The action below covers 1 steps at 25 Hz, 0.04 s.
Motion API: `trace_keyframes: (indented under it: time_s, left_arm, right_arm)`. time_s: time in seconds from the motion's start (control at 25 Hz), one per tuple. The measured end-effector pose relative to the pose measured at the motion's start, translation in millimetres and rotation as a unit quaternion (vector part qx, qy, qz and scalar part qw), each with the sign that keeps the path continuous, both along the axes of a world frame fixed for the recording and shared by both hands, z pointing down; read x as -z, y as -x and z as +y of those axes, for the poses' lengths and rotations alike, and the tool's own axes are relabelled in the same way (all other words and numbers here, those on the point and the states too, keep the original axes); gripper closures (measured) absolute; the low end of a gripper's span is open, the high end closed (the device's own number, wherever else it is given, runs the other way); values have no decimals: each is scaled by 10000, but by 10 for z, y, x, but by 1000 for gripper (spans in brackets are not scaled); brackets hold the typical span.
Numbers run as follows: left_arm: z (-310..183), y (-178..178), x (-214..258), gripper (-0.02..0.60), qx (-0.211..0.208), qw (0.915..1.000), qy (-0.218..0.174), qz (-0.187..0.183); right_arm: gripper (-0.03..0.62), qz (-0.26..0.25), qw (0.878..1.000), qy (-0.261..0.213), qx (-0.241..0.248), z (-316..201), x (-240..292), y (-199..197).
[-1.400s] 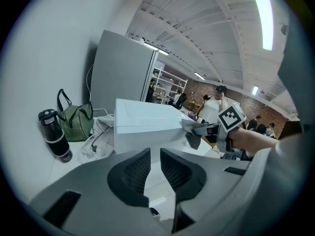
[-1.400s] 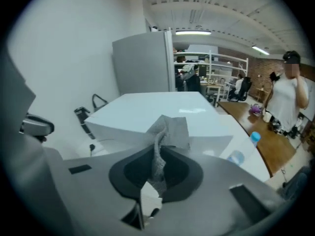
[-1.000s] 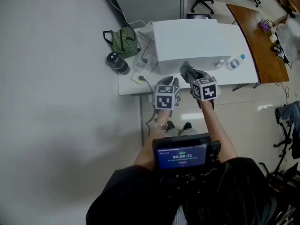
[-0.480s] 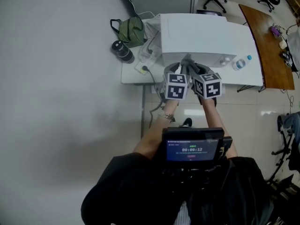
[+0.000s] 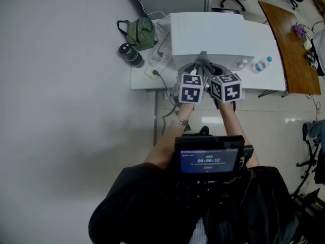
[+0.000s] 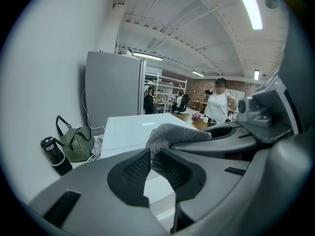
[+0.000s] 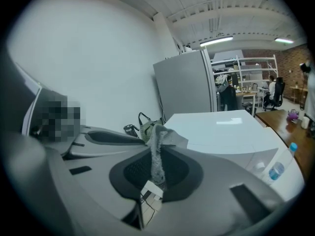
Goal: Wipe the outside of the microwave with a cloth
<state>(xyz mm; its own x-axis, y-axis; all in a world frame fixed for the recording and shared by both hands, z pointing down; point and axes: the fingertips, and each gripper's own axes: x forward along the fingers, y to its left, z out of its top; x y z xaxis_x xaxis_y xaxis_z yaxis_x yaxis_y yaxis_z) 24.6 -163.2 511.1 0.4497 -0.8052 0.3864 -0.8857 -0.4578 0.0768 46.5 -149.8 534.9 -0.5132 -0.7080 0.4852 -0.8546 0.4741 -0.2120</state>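
The white microwave (image 5: pixel 208 34) stands on a white table (image 5: pixel 147 83) by the wall. A grey cloth (image 5: pixel 203 61) hangs in front of the microwave's near face, gripped from both sides. My left gripper (image 5: pixel 196 71) is shut on one part of it and my right gripper (image 5: pixel 210 72) on another, the two marker cubes almost touching. In the left gripper view the cloth (image 6: pixel 167 134) bunches up between the pads, with the microwave (image 6: pixel 128 129) behind. In the right gripper view a fold of cloth (image 7: pixel 157 159) with a white label (image 7: pixel 150 193) is pinched upright before the microwave (image 7: pixel 224 132).
A green striped bag (image 5: pixel 139 33), a black bottle (image 5: pixel 130 55) and a power strip (image 5: pixel 152 73) sit left of the microwave. A clear water bottle (image 5: pixel 260 65) lies at its right. A brown table (image 5: pixel 289 34) and office chairs stand beyond. A person (image 6: pixel 219 104) stands far off.
Both grippers have moved forward with the cloth, closer to the microwave's front, and have drawn nearer to each other.
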Motion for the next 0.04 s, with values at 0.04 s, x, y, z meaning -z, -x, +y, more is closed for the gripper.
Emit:
trace_keyframes:
  time_s: [0.04]
  left_arm:
    - [-8, -9, -2, 532, 2, 10000, 8, -4]
  right_arm:
    - [560, -26, 10000, 4, 11, -6, 4, -4]
